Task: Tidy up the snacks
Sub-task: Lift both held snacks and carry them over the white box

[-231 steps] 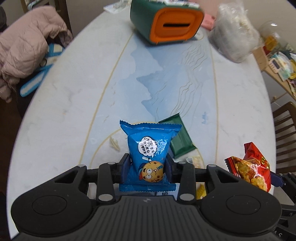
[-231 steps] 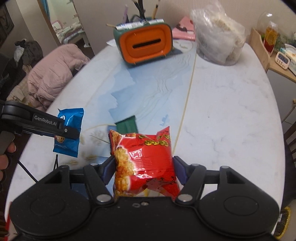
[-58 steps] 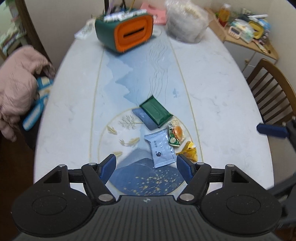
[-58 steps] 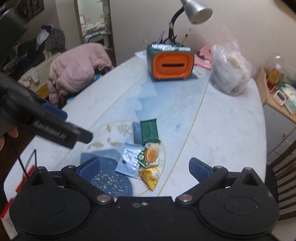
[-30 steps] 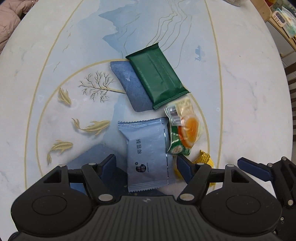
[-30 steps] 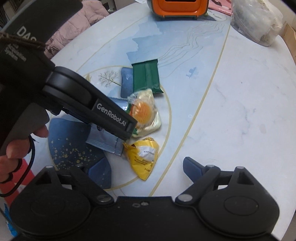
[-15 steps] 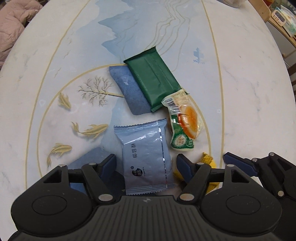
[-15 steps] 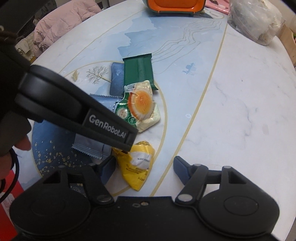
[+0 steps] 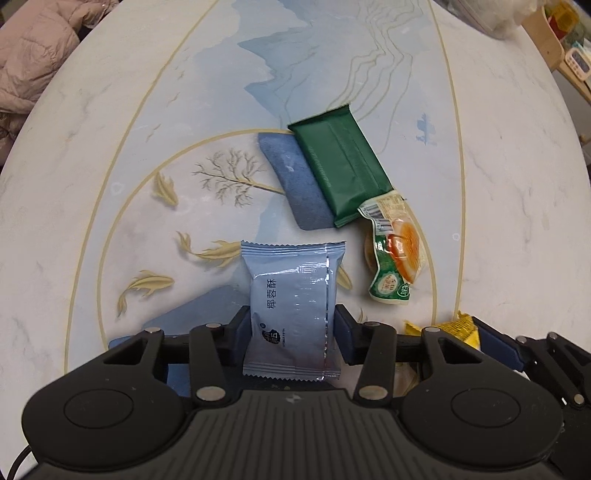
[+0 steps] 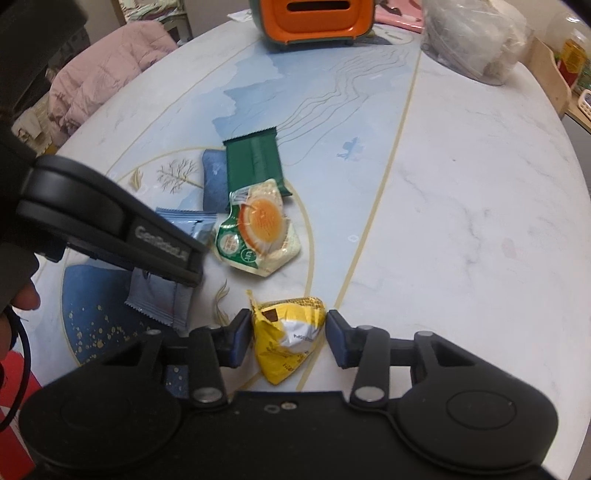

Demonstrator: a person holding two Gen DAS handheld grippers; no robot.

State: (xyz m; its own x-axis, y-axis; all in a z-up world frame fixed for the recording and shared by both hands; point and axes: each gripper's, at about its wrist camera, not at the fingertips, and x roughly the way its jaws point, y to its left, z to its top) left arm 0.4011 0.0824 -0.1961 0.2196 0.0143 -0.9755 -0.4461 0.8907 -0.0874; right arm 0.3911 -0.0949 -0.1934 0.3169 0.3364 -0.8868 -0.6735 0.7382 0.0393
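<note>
My left gripper (image 9: 291,326) is shut on a pale blue snack packet (image 9: 291,295), which also shows in the right wrist view (image 10: 162,295) under the left gripper's finger. My right gripper (image 10: 290,334) is closed around a small yellow snack packet (image 10: 288,339), its pads touching both sides; the packet's edge shows in the left wrist view (image 9: 456,326). A dark green bar (image 9: 341,168) (image 10: 255,162) and a green-and-orange packet (image 9: 395,254) (image 10: 258,229) lie on the table beyond.
The oval marble table (image 9: 498,184) has a painted blue and gold pattern. An orange and green box (image 10: 314,18) and a clear plastic bag (image 10: 476,37) stand at the far end. A pink jacket (image 10: 99,74) lies on a chair at left.
Both grippers have come down and closed: the left on the pale blue packet, the right on the yellow packet. Half a second ago both were open above them.
</note>
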